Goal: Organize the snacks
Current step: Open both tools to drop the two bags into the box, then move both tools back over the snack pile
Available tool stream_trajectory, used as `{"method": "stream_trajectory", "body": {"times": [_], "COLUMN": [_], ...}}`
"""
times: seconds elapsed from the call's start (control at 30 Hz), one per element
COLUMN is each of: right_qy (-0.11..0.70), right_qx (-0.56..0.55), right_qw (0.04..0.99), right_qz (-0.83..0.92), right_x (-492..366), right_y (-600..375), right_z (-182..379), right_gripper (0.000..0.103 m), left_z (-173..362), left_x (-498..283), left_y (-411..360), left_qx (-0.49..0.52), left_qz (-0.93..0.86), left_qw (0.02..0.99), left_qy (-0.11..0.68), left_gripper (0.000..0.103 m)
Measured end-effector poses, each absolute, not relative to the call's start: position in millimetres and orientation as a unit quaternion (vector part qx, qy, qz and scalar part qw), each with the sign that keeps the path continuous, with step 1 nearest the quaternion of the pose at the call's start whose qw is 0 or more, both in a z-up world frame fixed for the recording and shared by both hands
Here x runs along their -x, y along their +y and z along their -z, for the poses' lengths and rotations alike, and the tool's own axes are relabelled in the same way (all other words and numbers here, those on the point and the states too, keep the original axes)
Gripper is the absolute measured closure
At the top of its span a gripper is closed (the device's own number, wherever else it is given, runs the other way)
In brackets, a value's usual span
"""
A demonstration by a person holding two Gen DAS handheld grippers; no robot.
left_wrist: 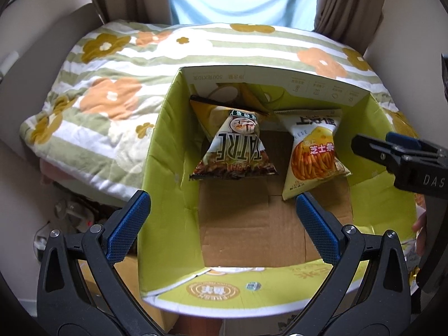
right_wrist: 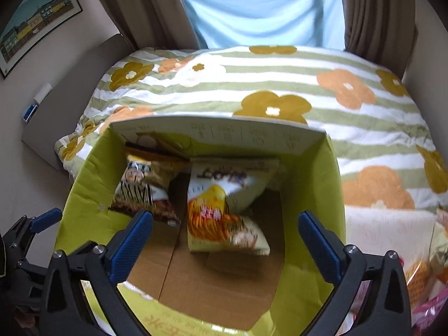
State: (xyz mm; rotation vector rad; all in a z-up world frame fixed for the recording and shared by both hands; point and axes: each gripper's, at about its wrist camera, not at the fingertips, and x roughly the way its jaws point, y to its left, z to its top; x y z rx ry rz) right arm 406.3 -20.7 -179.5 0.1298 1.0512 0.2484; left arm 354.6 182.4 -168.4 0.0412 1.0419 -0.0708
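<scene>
An open green cardboard box (left_wrist: 159,151) (right_wrist: 84,179) stands before me. Inside lean three snack bags: a brown and white bag (left_wrist: 233,151) (right_wrist: 140,193), a white cheese-stick bag with orange sticks (left_wrist: 313,151) (right_wrist: 224,212), and a yellow bag (left_wrist: 207,109) (right_wrist: 156,154) behind them. My left gripper (left_wrist: 222,225) is open and empty, held above the box's near left wall. My right gripper (right_wrist: 225,240) is open and empty above the box's inside; it also shows in the left wrist view (left_wrist: 372,145) over the box's right wall. The left gripper shows at the left edge of the right wrist view (right_wrist: 42,221).
A bed with a striped flower blanket (left_wrist: 112,89) (right_wrist: 308,89) lies behind the box. More snack packets (right_wrist: 425,274) lie to the right of the box. Curtains (right_wrist: 252,8) hang at the back. Clutter (left_wrist: 72,215) sits on the floor left of the box.
</scene>
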Motion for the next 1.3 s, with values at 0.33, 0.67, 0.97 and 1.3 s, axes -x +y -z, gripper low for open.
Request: {"method": "stream_trajectory", "body": {"times": [0.33,0.67,0.97,1.3], "right_qy": [0.490,0.457,0.429,0.434], "right_qx": [-0.069,-0.071,-0.078,-0.068], "right_qw": [0.861,0.882,0.897,0.898], "right_qz": [-0.116,-0.089,-0.071,-0.040], "right_x": [-377.3,-328.8,-271.4,-198.7], "right_y": [-26.1,-54.8,-128.0,-225.1], "right_z": [152.9,111.4,86.7,90.0], "right_gripper": [0.000,0.000,0.000,0.000], "left_z": [139.1,100.3,84.4,79.9], "left_x": [-337.8,-306.4,-255.9,-192.6], "left_y": [177.0,140.3,71.9,-38.5], "left_qx": [-0.035,-0.041,-0.021,-0.047], "left_qz": [0.036,0.083,0.121,0.176], "left_qw": [0.889,0.909,0.908,0.902], "left_qy": [0.455,0.407,0.401,0.391], "left_gripper": [0.000,0.000,0.000,0.000]}}
